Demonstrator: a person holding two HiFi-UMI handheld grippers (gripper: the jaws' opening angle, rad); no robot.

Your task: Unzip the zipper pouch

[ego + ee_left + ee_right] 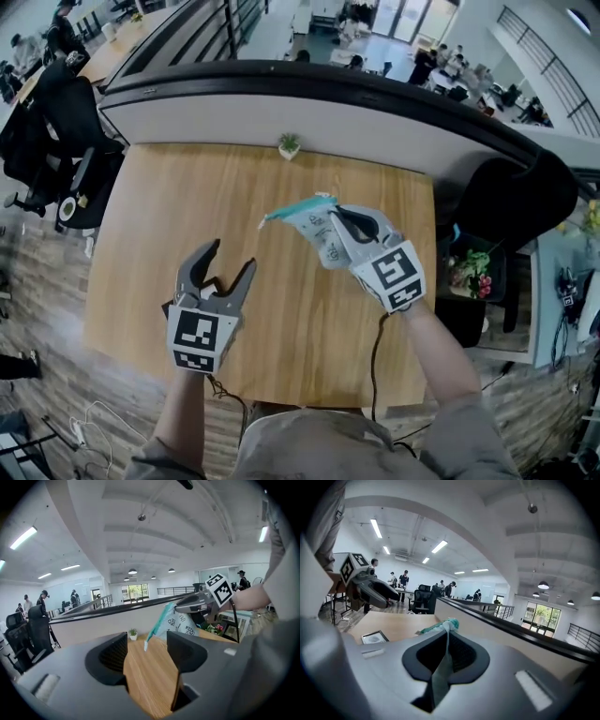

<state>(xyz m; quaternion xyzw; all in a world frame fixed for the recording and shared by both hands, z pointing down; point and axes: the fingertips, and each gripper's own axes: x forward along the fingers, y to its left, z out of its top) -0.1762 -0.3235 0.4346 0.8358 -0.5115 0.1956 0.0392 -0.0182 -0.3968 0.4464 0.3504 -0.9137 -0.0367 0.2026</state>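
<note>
Wood desk (281,319) in a big open office, with a little potted plant (289,145) at the far edge. My right tool (339,217) is clamped tight on the zipper pouch (314,230), pinching the fabric flat and holding it up off the desk. My left tool (232,255) has its jaws wide apart with nothing in them, near the pouch's teal zipper edge (291,208) but not touching.

An open-plan office: black swivel chairs (66,112), long shared desks (117,45), ceiling strip lights (377,528).
</note>
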